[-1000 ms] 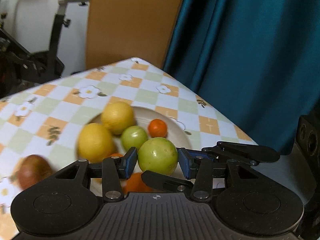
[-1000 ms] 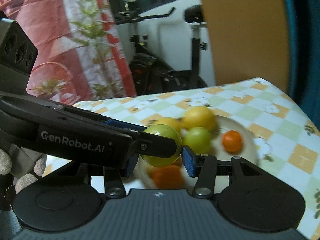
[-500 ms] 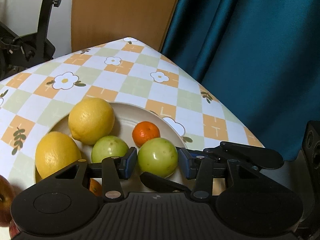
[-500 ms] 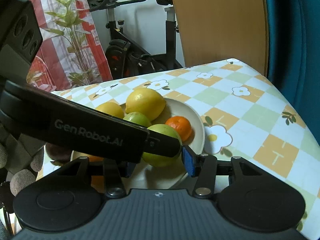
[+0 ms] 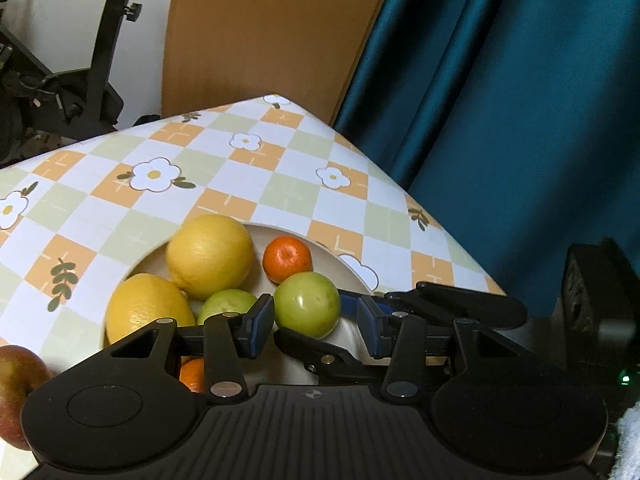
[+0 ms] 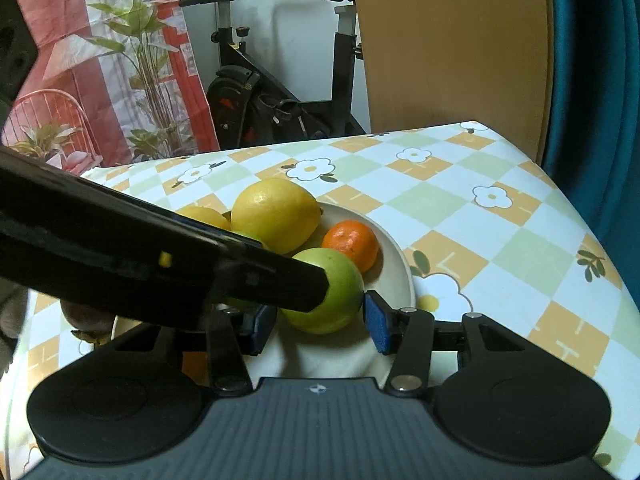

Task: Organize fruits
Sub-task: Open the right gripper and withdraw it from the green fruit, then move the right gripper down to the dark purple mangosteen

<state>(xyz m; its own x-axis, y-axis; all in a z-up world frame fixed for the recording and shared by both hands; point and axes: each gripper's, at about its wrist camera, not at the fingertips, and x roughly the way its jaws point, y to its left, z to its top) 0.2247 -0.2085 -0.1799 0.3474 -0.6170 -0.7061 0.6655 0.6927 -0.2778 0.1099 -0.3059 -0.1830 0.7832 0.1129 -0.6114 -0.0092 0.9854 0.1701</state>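
Observation:
A white plate [image 5: 352,270] [image 6: 400,264] on the checked tablecloth holds two lemons [image 5: 210,256] [image 6: 276,214], a mandarin [image 5: 287,259] [image 6: 351,244], a small green fruit [image 5: 226,306] and a bigger green fruit [image 5: 307,310] [image 6: 334,296]. My left gripper [image 5: 316,326] is open, its jaws on either side of the bigger green fruit with a gap on the right. My right gripper [image 6: 320,322] is open around the same fruit from the other side. The left gripper's finger [image 6: 256,276] crosses the right wrist view. A second orange fruit [image 5: 192,374] lies under the left fingers.
A red apple [image 5: 16,384] lies on the cloth left of the plate. The table's far corner [image 5: 276,100] and right edge drop off toward a teal curtain [image 5: 500,120]. A wooden panel [image 6: 452,44] and an exercise bike [image 6: 256,92] stand behind the table.
Both grippers have come down and closer to the plate with the bigger green fruit between their jaws. The fruit now rests on the plate beside the mandarin, and the jaws stand slightly wider.

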